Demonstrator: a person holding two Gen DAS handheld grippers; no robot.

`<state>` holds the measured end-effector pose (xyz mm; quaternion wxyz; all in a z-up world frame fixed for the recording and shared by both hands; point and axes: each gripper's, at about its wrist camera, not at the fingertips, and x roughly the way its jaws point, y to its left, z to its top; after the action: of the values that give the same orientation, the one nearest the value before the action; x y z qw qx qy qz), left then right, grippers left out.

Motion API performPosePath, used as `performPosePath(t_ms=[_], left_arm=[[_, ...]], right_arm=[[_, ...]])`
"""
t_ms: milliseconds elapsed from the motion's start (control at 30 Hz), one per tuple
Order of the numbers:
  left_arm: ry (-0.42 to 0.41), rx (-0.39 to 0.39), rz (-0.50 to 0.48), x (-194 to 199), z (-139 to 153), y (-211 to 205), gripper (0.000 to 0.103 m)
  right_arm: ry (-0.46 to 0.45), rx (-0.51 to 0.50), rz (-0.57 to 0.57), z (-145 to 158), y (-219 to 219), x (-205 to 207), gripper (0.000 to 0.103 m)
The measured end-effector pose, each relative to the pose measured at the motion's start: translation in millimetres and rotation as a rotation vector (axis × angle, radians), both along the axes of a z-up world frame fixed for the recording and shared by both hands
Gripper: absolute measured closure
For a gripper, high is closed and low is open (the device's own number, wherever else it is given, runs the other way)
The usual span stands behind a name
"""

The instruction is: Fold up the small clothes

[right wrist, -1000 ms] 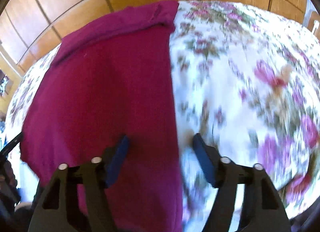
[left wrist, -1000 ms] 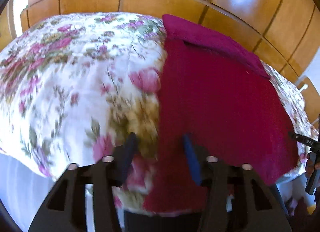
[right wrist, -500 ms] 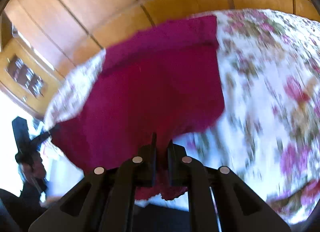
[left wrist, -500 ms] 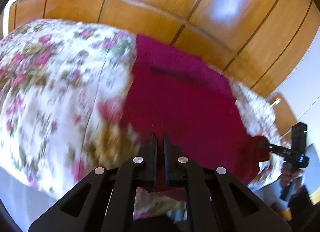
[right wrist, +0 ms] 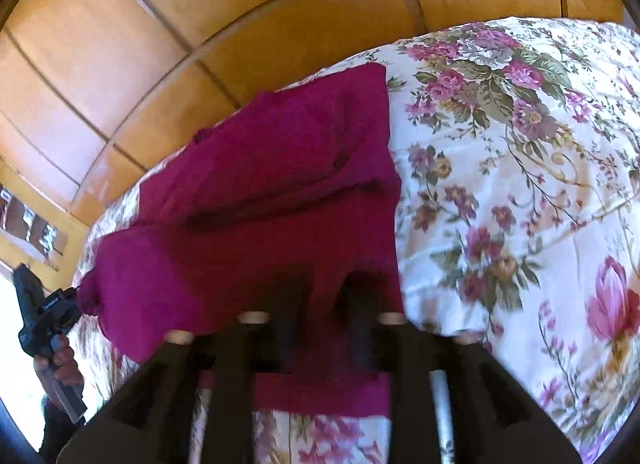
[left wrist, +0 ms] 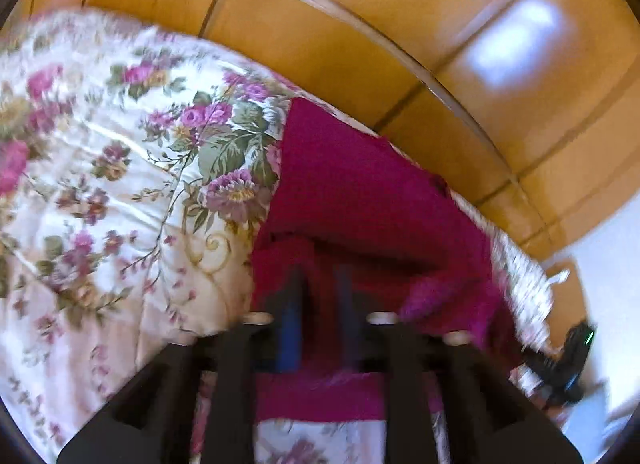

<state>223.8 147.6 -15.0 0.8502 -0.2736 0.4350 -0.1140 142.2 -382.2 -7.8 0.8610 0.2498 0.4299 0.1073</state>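
Bright daylight puts white glare patches on the glossy orange wooden panels (left wrist: 400,44); both fisheye views bend at the dark rims (gripper fingers and near cloth smear with motion blur).

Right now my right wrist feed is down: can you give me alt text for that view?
A magenta garment lies partly folded over itself on a floral bedspread, with the right gripper opening over its near edge, cloth between its blurred fingers. Wooden panels rise behind the bed. At the far left, a hand holds the left gripper at the garment's other corner.
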Motion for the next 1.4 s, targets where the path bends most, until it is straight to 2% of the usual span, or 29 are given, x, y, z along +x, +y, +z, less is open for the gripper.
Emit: performPosePath(t_ms=[33, 67, 100, 167, 233, 367, 433, 500, 533, 567, 600, 633, 700, 767, 933, 1133, 1267, 1333, 1367, 1400], left_arm=[[-0.001, -0.026, 0.032, 4, 1, 7, 0.047], [-0.013, -0.054, 0.063, 6, 2, 15, 0.042], [-0.025, -0.084, 0.076, 6, 4, 23, 0.042], [-0.031, -0.099, 0.099, 3, 5, 35, 0.039], [-0.032, -0.081, 0.104, -9, 0, 44, 0.039], [-0.006, -0.006, -0.006, -42, -21, 37, 0.039], [0.019, 0.048, -0.07, -59, -37, 24, 0.039], [0.017, 0.082, -0.089, -67, -46, 13, 0.039], [0.008, 0.1, -0.089, -68, -47, 9, 0.039], [-0.006, 0.115, -0.095, -68, -46, 3, 0.05], [-0.002, 0.102, -0.12, -65, -46, -1, 0.071], [0.013, 0.101, -0.131, -62, -46, -4, 0.073], [0.016, 0.15, -0.132, -59, -44, -11, 0.084], [0.01, 0.178, -0.136, -62, -41, -13, 0.086], [-0.003, 0.139, -0.141, -82, -34, -2, 0.089], [-0.01, 0.133, -0.188, -139, -23, 3, 0.089], [0.03, 0.106, -0.199, -183, -32, 7, 0.089], [0.024, 0.124, -0.2, -198, -35, 5, 0.087], [0.017, 0.127, -0.205, -202, -34, 5, 0.086], [0.008, 0.135, -0.203, -202, -32, 5, 0.079]], right_arm=[[-0.006, 0.023, -0.006, 1, -2, 2, 0.043], [-0.014, 0.04, -0.015, 3, -4, 2, 0.031], [-0.031, 0.048, -0.031, 7, -7, 0, 0.026], [-0.056, 0.067, -0.045, 13, -13, -6, 0.022], [-0.07, 0.077, -0.06, 15, -21, -17, 0.019], [-0.043, 0.012, -0.069, 2, -28, -46, 0.019], [-0.006, -0.022, -0.049, -13, -24, -59, 0.026], [0.035, -0.044, -0.024, -29, -15, -63, 0.043], [0.043, -0.054, -0.023, -35, -12, -62, 0.045], [0.039, -0.066, -0.03, -39, -9, -61, 0.049], [0.031, -0.074, -0.041, -41, -6, -59, 0.056], [0.026, -0.071, -0.046, -41, -4, -56, 0.062], [0.029, -0.051, -0.045, -39, -2, -50, 0.085], [0.015, -0.069, -0.032, -31, 1, -53, 0.087], [-0.012, -0.055, -0.006, -11, -1, -74, 0.089], [0.004, -0.082, 0.05, 8, 5, -116, 0.09], [0.08, -0.09, 0.078, -7, 2, -149, 0.089], [0.115, -0.095, 0.087, -18, 1, -159, 0.089], [0.117, -0.095, 0.091, -20, 1, -161, 0.088], [0.111, -0.102, 0.097, -19, 1, -161, 0.084]])
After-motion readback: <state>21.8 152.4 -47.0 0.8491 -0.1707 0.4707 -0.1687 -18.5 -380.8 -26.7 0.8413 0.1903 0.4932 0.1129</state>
